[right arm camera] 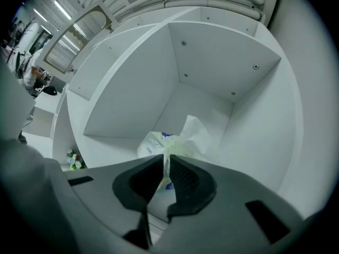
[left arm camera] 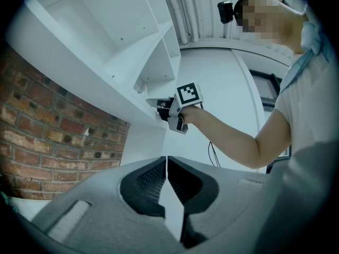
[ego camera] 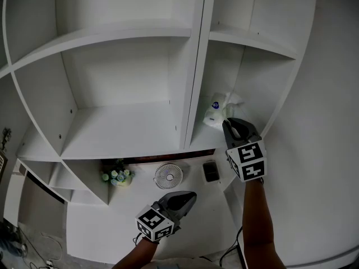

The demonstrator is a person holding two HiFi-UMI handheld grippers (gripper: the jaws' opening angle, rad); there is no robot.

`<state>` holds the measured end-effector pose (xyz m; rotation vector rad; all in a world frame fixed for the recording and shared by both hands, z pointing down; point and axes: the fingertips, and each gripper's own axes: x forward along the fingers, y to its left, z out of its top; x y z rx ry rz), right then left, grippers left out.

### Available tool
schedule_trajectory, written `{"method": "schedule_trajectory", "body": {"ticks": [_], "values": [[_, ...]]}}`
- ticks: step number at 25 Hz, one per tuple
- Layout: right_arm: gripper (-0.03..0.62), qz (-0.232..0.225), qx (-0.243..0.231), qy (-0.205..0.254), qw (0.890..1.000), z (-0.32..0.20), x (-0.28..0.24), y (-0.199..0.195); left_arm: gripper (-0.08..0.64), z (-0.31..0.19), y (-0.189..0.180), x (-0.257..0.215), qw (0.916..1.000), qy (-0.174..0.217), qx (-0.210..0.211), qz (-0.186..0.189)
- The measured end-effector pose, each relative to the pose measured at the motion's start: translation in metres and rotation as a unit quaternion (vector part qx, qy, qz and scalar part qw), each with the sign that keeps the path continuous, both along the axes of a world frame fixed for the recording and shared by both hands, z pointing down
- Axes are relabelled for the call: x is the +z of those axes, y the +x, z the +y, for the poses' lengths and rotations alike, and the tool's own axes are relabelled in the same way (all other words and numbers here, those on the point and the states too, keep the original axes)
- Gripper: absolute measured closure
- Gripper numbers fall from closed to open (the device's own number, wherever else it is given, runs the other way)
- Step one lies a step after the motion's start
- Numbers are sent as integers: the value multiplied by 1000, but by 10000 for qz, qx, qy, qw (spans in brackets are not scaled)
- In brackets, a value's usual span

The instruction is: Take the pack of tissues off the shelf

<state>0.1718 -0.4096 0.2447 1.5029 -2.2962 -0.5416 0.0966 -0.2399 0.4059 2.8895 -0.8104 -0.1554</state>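
Note:
The pack of tissues [ego camera: 220, 109], white plastic with a blue mark, lies on the shelf board [ego camera: 197, 141] in the narrow right-hand compartment. My right gripper [ego camera: 228, 123] reaches level into that compartment. In the right gripper view its jaws are closed on the near, crumpled end of the pack [right arm camera: 177, 140], with the wrapper pinched at the right gripper [right arm camera: 166, 161] tips. The left gripper view shows the right gripper [left arm camera: 165, 110] at the shelf edge. My left gripper [ego camera: 187, 198] hangs lower, in front of the bottom shelf, with nothing in it. In its own view the left gripper [left arm camera: 167, 161] has its tips touching.
On the low shelf stand a small white fan [ego camera: 168, 176], a pot of pale flowers [ego camera: 116, 175] and a dark box [ego camera: 211, 171]. White uprights [ego camera: 197, 66] wall the compartment on both sides. A brick wall [left arm camera: 47, 136] backs the lower shelf.

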Motion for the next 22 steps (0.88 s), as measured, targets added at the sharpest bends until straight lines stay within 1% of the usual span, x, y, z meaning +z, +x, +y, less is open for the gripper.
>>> {"method": "schedule_trajectory", "body": {"ticks": [10, 16, 22], "values": [[569, 82, 71, 72, 9999, -1, 0, 1, 546, 1, -5, 1, 10000, -2, -68, 9], [574, 127, 127, 115, 9998, -1, 0, 2, 546, 3, -9, 2, 9999, -13, -120, 6], [574, -26, 140, 149, 9998, 1, -2, 3, 546, 5, -15, 2, 9998, -15, -182, -13]]}}
